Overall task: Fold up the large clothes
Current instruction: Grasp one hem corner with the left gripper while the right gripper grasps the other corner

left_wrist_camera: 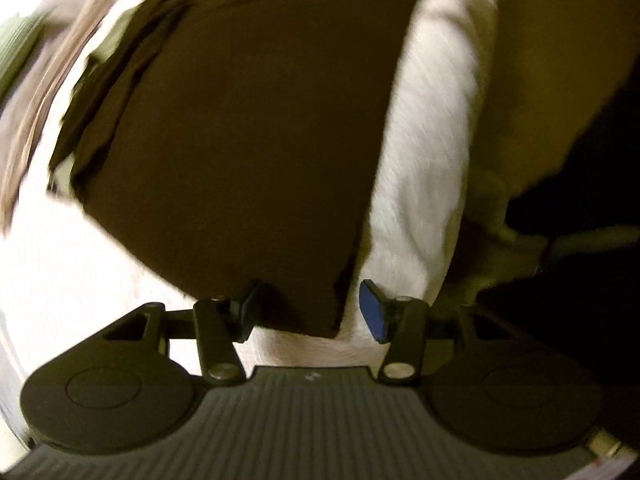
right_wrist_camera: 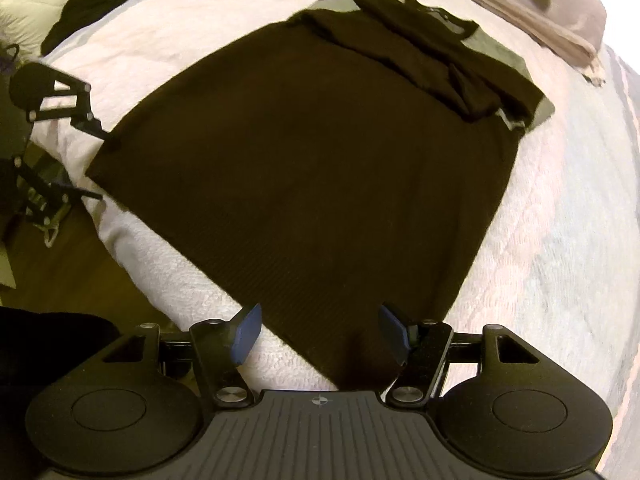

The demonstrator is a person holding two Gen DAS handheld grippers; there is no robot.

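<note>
Both claws spread, each over a hem corner of garment (right_wrist_camera: 304, 168) on bed (right_wrist_camera: 560, 240). Should pinch both layers w/ left claw (left_wrist_camera: 310, 312) & right claw (right_wrist_camera: 320, 332), lift evenly.

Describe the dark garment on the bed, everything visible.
The garment is dark brown, looks like a fine ribbed knit, and lies flat on the white bedspread. Its far end is folded over into rumpled layers. Both near corners sit between open fingers: the right gripper and the left gripper.
</note>
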